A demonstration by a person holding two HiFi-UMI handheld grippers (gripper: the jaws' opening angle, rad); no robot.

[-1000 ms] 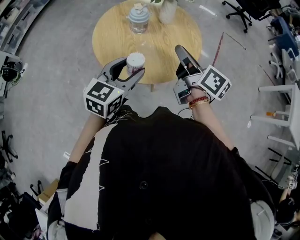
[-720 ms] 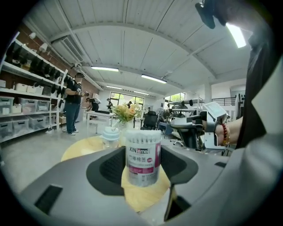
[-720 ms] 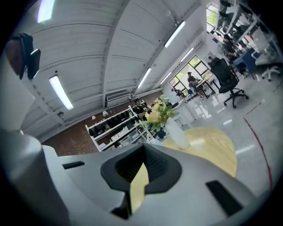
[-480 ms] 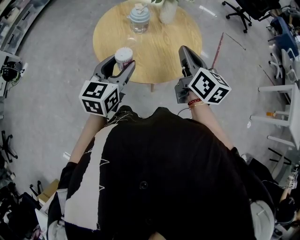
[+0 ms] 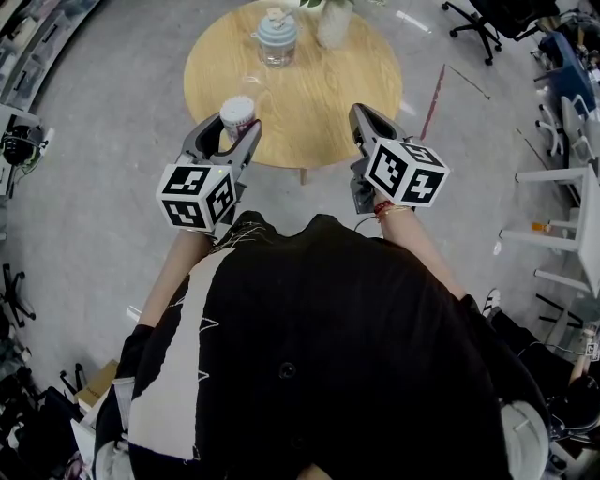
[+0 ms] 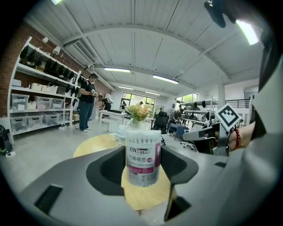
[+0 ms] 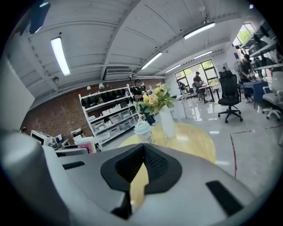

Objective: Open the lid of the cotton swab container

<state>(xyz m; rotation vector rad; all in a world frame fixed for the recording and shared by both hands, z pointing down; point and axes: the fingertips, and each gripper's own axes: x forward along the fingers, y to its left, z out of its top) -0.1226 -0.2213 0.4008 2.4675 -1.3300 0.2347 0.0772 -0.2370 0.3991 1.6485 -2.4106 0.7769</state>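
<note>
The left gripper (image 5: 231,131) is grasping the cotton swab container (image 6: 143,154) upright between its jaws, lid on, over the near edge of the round wooden table (image 5: 319,94). The right gripper (image 5: 362,116) is hovering to its right, jaws clenched together on nothing. A blue-lidded jar (image 5: 278,37) and a flower vase (image 5: 335,21) are standing at the table's far side.

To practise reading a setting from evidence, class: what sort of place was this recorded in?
Probably a large open lab or workshop-style office. Storage shelves stacked with bins line a brick wall, an office chair stands on a polished floor, and a round wooden table sits in the open space.
</note>
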